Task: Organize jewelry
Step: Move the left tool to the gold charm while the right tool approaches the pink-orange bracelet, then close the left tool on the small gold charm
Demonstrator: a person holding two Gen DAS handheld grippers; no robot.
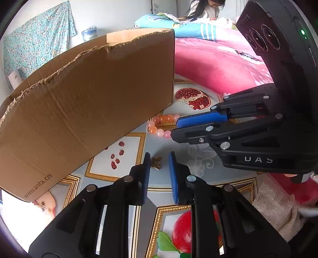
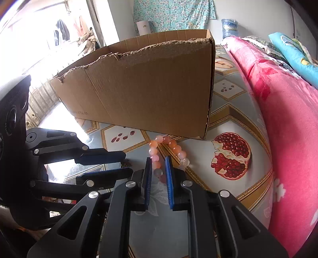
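A pink and orange bead bracelet [image 2: 167, 146] lies on the patterned table by the corner of a brown cardboard box [image 2: 149, 87]. My right gripper [image 2: 158, 158] is open, its blue pads either side of the bracelet's near beads. It also shows in the left wrist view [image 1: 174, 127], with the bracelet [image 1: 161, 124] at its tips. A small bronze butterfly charm [image 1: 156, 162] lies on the table between the open fingers of my left gripper [image 1: 159, 156]. The left gripper shows in the right wrist view [image 2: 127, 161], where the charm [image 2: 126, 164] is mostly hidden.
The box [image 1: 85, 103] has a torn top edge and stands at the back left. A pink quilt [image 2: 282, 123] rises along the right side of the table. A beige towel [image 1: 276, 208] lies at the right. A person [image 1: 206, 10] sits far behind.
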